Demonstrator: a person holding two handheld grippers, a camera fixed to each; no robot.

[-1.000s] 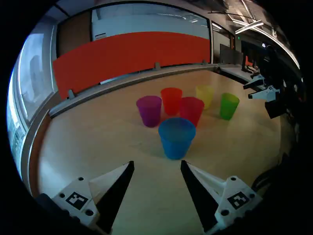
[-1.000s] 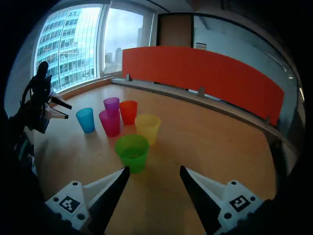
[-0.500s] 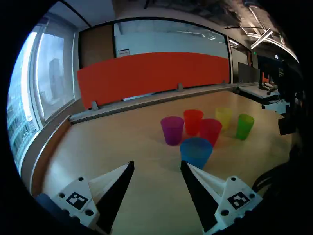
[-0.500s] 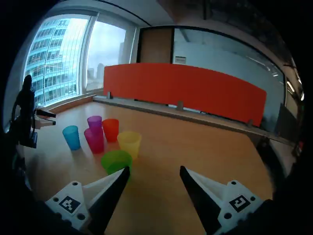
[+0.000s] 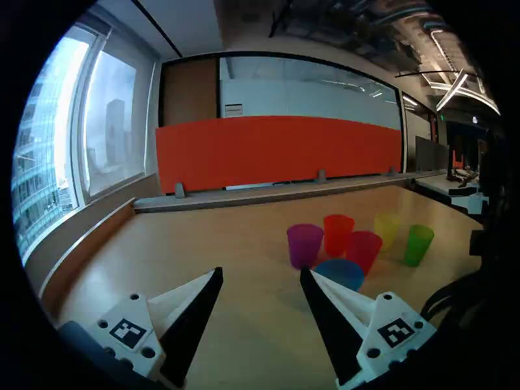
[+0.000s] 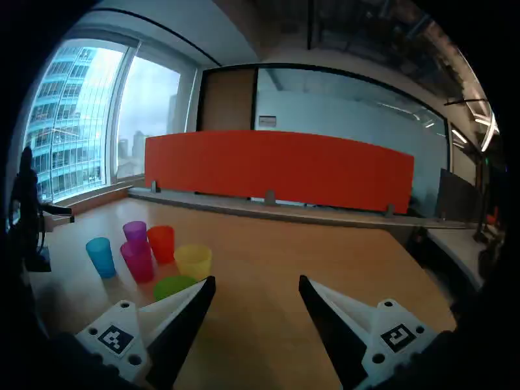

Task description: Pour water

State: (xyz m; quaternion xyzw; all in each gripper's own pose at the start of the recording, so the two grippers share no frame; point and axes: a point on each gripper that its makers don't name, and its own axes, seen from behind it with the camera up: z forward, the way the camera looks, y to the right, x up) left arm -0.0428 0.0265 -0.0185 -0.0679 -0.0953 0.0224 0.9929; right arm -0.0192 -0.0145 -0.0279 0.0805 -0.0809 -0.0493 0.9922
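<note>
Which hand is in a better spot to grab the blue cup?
Left. The blue cup sits just ahead of the open left gripper, beside one fingertip. From the right gripper, also open, it stands far off to the side, with the green cup much nearer.

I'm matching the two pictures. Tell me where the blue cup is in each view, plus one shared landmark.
Left gripper view: blue cup low, right of centre, in front of the purple cup.
Right gripper view: middle left, down-left of the purple cup.
Shared landmark: the long orange panel across the middle of both views.
</note>
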